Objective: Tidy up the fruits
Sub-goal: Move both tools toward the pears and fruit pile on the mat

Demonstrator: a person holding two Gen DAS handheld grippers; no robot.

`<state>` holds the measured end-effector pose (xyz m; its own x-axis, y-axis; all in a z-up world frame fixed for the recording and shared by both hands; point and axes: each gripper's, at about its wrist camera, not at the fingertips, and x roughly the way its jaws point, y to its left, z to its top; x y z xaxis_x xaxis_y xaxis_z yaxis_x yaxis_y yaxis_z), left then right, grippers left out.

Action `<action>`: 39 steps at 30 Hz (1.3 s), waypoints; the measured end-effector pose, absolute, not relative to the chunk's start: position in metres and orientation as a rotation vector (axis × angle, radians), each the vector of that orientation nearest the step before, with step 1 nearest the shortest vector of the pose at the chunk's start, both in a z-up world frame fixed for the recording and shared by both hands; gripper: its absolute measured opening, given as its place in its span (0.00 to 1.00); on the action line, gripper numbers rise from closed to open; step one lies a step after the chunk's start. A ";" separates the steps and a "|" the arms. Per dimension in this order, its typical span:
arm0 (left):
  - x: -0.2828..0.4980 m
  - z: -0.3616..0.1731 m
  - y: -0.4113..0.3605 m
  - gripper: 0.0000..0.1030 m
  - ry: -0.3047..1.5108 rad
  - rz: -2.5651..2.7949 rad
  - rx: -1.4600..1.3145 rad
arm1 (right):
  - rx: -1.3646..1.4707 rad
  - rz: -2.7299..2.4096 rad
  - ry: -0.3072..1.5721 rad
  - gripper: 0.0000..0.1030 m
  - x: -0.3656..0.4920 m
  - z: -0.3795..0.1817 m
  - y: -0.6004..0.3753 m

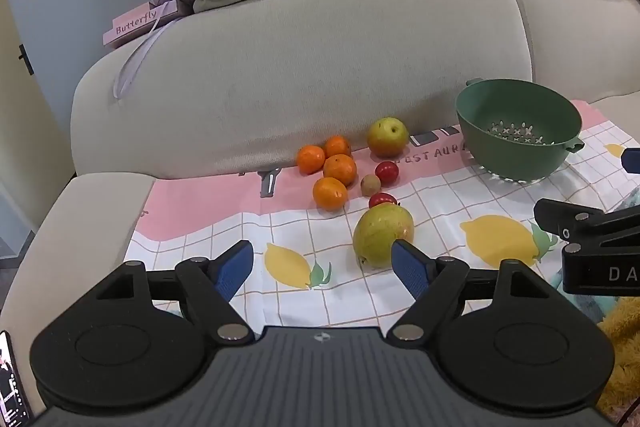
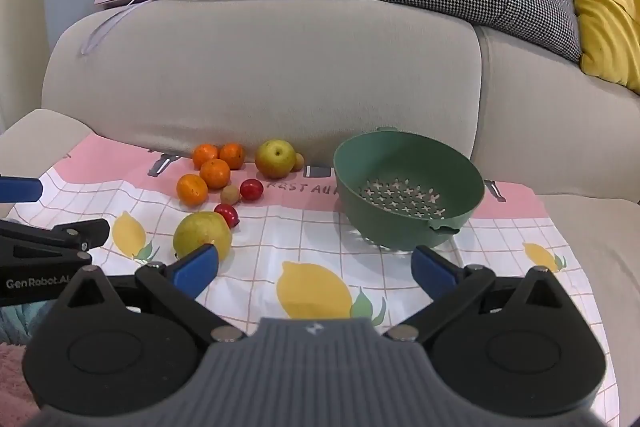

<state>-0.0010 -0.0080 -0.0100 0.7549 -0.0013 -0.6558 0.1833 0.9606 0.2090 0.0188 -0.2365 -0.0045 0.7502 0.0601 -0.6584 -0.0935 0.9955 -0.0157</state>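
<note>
Honestly, both the left gripper (image 1: pixel 322 269) and right gripper (image 2: pixel 316 269) gape wide, empty; the oranges (image 1: pixel 339 169) could roll off the soft cloth (image 1: pixel 200 195) before reaching the colander (image 2: pixel 408 195).

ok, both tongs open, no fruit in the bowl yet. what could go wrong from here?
1. The fruit is round and sits on a loose cloth; the near pear may roll if nudged.
2. The oranges are bunched together, so grabbing one could knock its neighbours.
3. The green colander looks light and might tip or slide.

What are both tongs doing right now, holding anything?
Left tongs: open, holding nothing.
Right tongs: open, holding nothing.
</note>
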 end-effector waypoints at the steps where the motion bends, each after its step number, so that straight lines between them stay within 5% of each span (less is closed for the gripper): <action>1: -0.001 -0.010 -0.008 0.89 0.713 -0.102 0.266 | -0.049 0.083 0.720 0.96 0.019 -0.005 -0.237; 39: -0.002 -0.014 0.001 0.89 0.717 -0.104 0.225 | -0.085 0.060 0.773 0.96 0.025 -0.018 -0.233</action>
